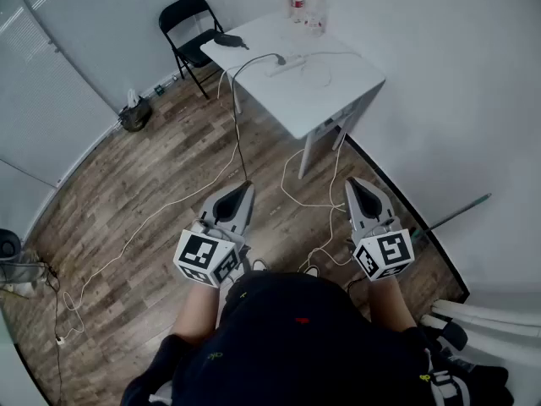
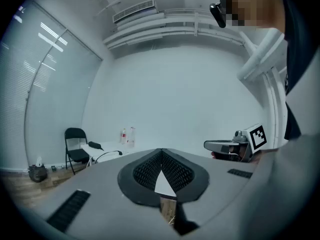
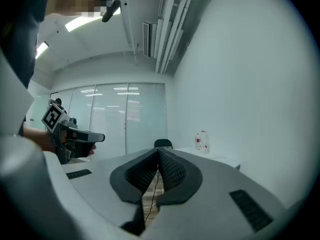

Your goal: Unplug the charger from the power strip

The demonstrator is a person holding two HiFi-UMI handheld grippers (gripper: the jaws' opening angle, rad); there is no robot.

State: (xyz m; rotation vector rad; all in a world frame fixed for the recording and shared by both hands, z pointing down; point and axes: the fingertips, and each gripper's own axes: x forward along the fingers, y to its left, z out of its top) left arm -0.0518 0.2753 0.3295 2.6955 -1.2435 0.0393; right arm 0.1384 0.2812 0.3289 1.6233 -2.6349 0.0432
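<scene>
The white table [image 1: 317, 100] stands far ahead. On it lies a white power strip [image 1: 290, 64] with a black plug [image 1: 280, 57] in it, and the plug's black cable [image 1: 237, 134] arcs down to the floor. A black adapter-like block [image 1: 228, 39] rests near the table's left corner. My left gripper [image 1: 245, 187] and right gripper [image 1: 354, 183] are held side by side at waist height, well short of the table. Both are shut with nothing between the jaws. In the left gripper view the pads [image 2: 150, 169] meet at the tip, and in the right gripper view the pads [image 3: 170, 171] also meet.
Two bottles [image 1: 307, 7] stand at the table's far edge. A black folding chair [image 1: 188, 19] sits to its left. White cables [image 1: 317, 201] trail over the wooden floor between me and the table. A white wall [image 1: 456, 100] runs along the right, glass panels [image 1: 51, 83] on the left.
</scene>
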